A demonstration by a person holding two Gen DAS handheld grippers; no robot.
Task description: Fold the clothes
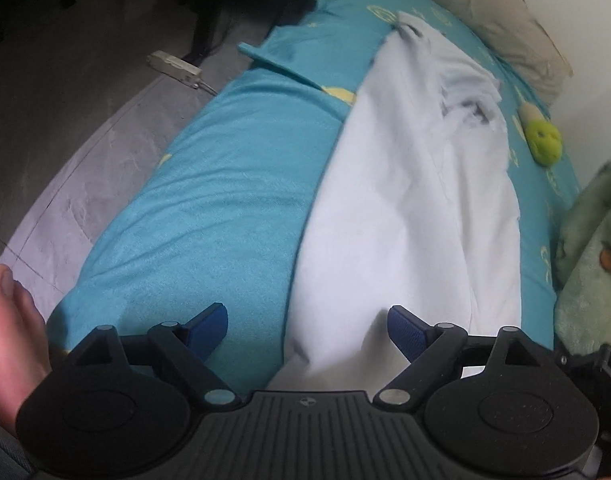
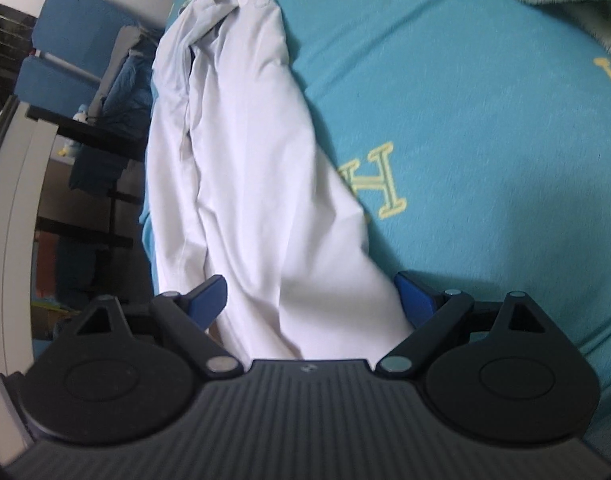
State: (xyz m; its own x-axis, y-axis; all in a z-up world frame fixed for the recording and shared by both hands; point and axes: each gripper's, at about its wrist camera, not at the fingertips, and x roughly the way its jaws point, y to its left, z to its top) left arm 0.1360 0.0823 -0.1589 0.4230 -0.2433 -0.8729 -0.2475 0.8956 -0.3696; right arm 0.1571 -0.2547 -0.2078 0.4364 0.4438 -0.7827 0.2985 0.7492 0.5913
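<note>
- The left gripper (image 1: 307,330) sits nearest the lens, its blue-padded fingers (image 1: 211,326) spread wide and holding nothing, poised over the near end of a white garment (image 1: 405,216).
- That white garment lies lengthwise on the bed, roughly folded into a long strip; its far end is bunched and wrinkled, its near end runs under the gripper body.
- In the right wrist view the right gripper (image 2: 311,300) is also spread wide, with the near end of the white garment (image 2: 261,184) passing between its fingers; I cannot tell whether either pad touches the cloth.
- Under the garment is a teal bedsheet (image 1: 209,216) printed with yellow letters and faces.
- A green plush toy (image 1: 542,138) lies on the sheet near the wall, apart from the garment.
- A beige pillow (image 1: 501,20) sits at the far end of the bed.
- A pale green blanket (image 1: 593,264) is heaped at the right edge.
- A bare foot (image 1: 9,336) shows at lower left on the grey floor (image 1: 85,152).
- A white power strip (image 1: 177,68) lies on the floor.
</note>
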